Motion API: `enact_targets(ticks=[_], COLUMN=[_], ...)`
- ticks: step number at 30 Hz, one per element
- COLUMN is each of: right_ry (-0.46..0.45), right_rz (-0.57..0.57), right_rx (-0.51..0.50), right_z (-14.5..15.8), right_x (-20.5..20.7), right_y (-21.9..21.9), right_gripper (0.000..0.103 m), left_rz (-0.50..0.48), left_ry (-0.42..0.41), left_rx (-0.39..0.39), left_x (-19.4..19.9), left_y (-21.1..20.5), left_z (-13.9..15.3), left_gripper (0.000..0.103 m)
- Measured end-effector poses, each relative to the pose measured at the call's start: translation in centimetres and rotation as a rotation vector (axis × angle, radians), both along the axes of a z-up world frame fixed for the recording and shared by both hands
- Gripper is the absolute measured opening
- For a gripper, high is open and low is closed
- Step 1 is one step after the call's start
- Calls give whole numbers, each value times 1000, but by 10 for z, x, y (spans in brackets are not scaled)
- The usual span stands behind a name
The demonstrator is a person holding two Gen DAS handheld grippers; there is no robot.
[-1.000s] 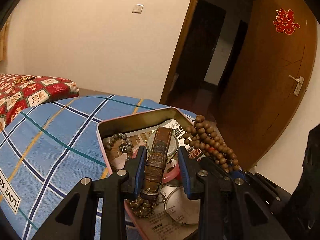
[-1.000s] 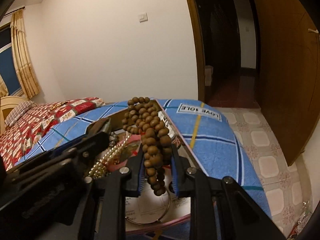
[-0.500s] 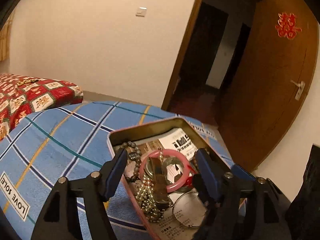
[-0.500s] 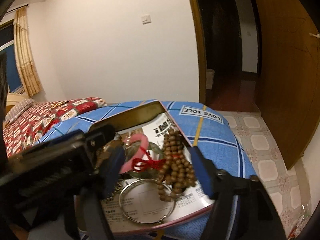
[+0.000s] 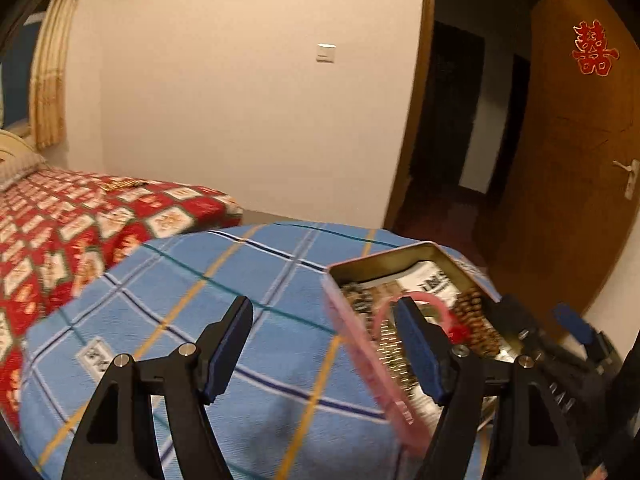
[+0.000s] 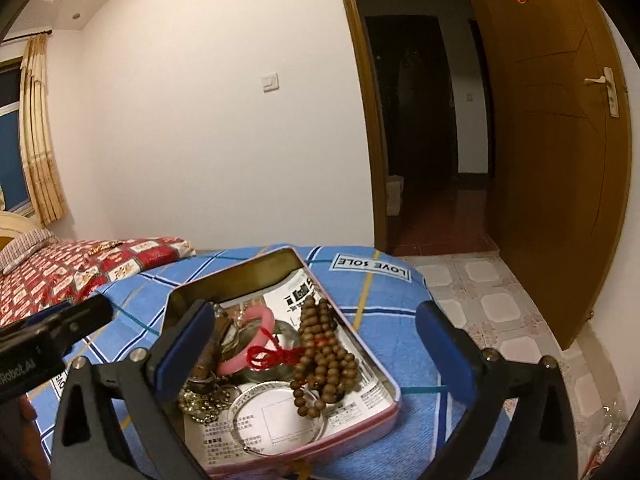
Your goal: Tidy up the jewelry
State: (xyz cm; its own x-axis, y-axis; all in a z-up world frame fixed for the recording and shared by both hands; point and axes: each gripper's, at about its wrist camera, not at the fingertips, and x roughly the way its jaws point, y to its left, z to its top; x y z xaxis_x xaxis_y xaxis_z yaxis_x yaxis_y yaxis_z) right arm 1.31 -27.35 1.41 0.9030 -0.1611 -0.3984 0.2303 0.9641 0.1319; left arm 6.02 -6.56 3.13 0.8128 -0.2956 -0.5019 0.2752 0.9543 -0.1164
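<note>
A pink-rimmed metal tin (image 6: 224, 276) lies open on the bed. In it are a wooden bead string (image 6: 324, 344), a pink bangle (image 6: 260, 336) with a red cord, a brown leather-strap watch (image 6: 212, 352), a silver bangle (image 6: 276, 408) and a pale bead chain (image 6: 200, 400). My right gripper (image 6: 314, 312) hovers over the tin, its jaws opening wide and touching nothing. My left gripper (image 5: 322, 308) is open and holds nothing. It hangs over the blue cover, with the tin (image 5: 360, 344) and the wooden beads (image 5: 476, 320) behind its right finger.
The tin rests on a blue plaid bed cover (image 5: 200, 300) near the foot of the bed. A red patterned quilt (image 5: 80, 220) lies further left. To the right are a tiled floor (image 6: 500, 304), a dark doorway and an open wooden door (image 6: 560, 160).
Both grippers opened. The left let go of the watch and the right let go of the wooden beads, which now lie in the tin. The left gripper swung left, off the tin.
</note>
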Motion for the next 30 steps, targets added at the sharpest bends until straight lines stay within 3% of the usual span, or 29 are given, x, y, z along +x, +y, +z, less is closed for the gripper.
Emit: enact_targets(ticks=[9, 15, 20, 30], right_ry=[-47, -123, -242, -263], right_rz=[-31, -55, -113, -105], right_rx=[4, 67, -29, -118], right_z=[4, 7, 19, 22], right_x=[-11, -41, -64, -64], right_y=[0, 9, 26, 43], right_gripper=[103, 103, 103, 103], left_rz=[102, 110, 92, 129], left_ry=[-39, -69, -91, -142], left_rx=[-23, 20, 56, 82], left_x=[-10, -20, -28, -41], left_y=[28, 24, 16, 15], left_z=[-15, -22, -25, -22], left_gripper=[73, 74, 74, 79])
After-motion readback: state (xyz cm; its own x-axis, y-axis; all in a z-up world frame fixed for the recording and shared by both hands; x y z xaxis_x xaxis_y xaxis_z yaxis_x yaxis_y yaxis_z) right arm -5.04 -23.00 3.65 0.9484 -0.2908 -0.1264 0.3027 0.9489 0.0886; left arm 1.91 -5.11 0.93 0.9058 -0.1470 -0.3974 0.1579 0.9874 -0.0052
